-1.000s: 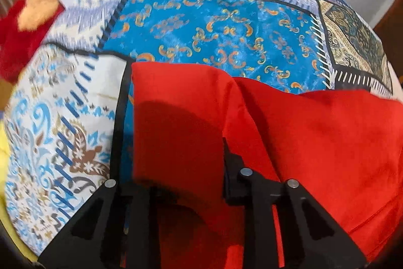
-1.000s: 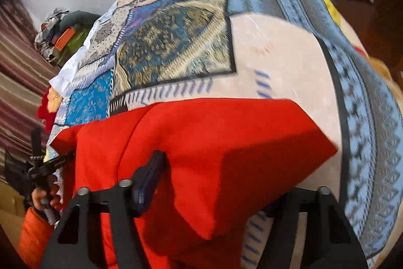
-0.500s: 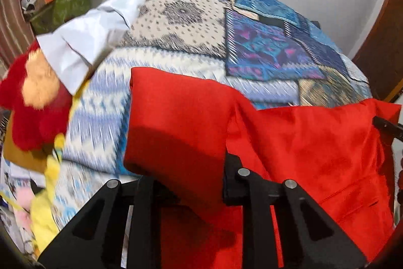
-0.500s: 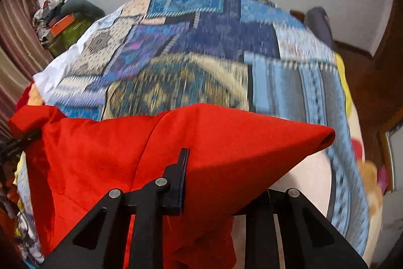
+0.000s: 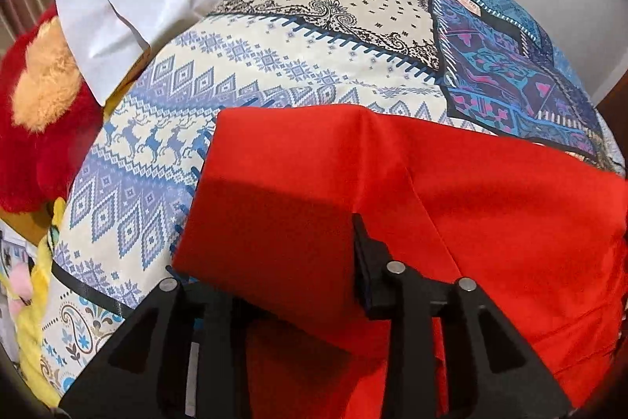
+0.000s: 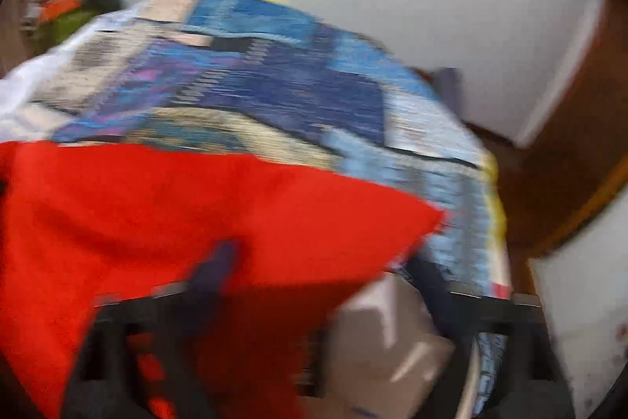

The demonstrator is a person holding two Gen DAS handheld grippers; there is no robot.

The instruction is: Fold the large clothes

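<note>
Both claws are in play. The left claw (image 5: pixel 274 285) is pinching the red garment (image 5: pixel 451 207), its black fingers (image 5: pixel 365 262) bracketing a near-left corner fold that drapes over them. The right claw (image 6: pixel 314 285) looks to be gripping the same red garment (image 6: pixel 196 214) too, cloth bunched between its fingers, but that view is badly smeared, so read the grip as likely rather than certain.

Where is the cloth? It is stretched between the two claws above the near part of the bed (image 5: pixel 274 65), which wears a patchwork cover of blue, cream and purple prints. Part of the garment hangs down below the claws toward the near edge.

How far along? My read is midway through a fold. The cloth already looks doubled, with a clean top edge and a crease line running down from it in the left view, yet it is nowhere laid flat. Setting it down, smoothing it and any further folds remain.

The garment itself is bright red, plain and matte, a woven fabric with crisp edges and a pointed corner sticking out to the right in the right view.

Off to the far left sit a white pillow (image 5: pixel 129 10) and a red plush toy (image 5: pixel 43 120).
</note>
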